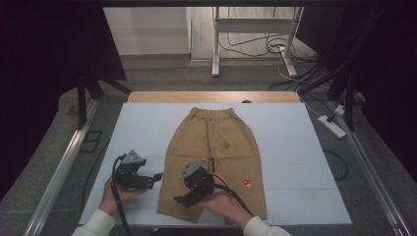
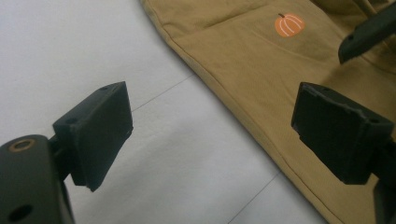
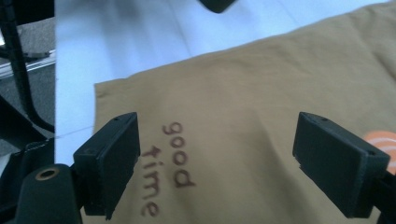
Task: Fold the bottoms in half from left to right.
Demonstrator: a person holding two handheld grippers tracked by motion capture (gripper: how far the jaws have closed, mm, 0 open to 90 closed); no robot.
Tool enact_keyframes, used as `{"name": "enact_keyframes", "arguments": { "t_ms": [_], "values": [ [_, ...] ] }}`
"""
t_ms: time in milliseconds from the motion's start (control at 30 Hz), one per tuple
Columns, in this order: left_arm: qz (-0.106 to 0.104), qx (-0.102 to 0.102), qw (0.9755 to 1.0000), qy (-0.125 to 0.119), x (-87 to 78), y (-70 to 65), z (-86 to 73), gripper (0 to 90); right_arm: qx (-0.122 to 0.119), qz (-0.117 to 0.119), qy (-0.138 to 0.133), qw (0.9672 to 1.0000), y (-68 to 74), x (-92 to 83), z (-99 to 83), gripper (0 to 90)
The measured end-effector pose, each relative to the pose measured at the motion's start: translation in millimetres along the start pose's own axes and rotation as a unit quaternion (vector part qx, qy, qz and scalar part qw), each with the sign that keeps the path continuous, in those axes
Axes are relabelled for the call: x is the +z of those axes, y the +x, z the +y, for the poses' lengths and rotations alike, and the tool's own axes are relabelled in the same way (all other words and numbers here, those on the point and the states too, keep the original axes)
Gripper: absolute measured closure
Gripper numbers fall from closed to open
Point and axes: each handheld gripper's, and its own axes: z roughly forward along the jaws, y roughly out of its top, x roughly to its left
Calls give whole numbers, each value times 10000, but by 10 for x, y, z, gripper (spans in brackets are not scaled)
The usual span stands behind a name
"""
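My left gripper (image 1: 156, 175): held low at the near left of the table, jaws spread wide and empty, over the white mat just left of the trousers' left edge. In the left gripper view (image 2: 212, 135) one jaw stands over bare mat and the other over the tan hem; my hand hides its body in the high view.

My right gripper (image 1: 178, 199): over the near part of the left trouser leg, jaws parted with nothing between them. In the right gripper view (image 3: 217, 158) both pads hang above the cloth; whether they touch it I cannot tell. A dark tip of the other gripper is cut off at the top edge there.

Trousers (image 1: 216, 147): tan, short-legged, laid flat at the middle of the mat, elastic waistband at the far end, leg openings toward me.
- Small green motif (image 1: 226, 145) on the upper right leg, too small to make out.
- Red-and-white mushroom (image 1: 247, 182) lower on the right leg.
- Orange pumpkin (image 2: 289, 24) on the left leg, seen in the left gripper view; cut off at the right edge of the right gripper view.
- Dark lettering "good time" (image 3: 173, 163), its last letters partly cut by the frame.

White mat (image 1: 290, 147): covers the wooden table (image 1: 162, 97), whose far edge shows beyond it.
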Motion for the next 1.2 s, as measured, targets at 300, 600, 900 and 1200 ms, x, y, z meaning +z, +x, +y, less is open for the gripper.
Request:
{"name": "enact_keyframes", "arguments": {
  "t_ms": [300,600,900,1200],
  "values": [
    [-3,11,10000,7,7,2,1,128,-276,125,189,9994,178,138,86,155],
    [8,-16,10000,12,2,20,-8,128,-405,273,279,9984,312,319,133,157],
    [14,-21,10000,18,-1,23,-14,128,-685,133,441,9966,472,458,186,162],
    [30,-23,10000,27,-11,38,-23,128,-666,-27,434,9968,410,381,215,713]
  ]
}}
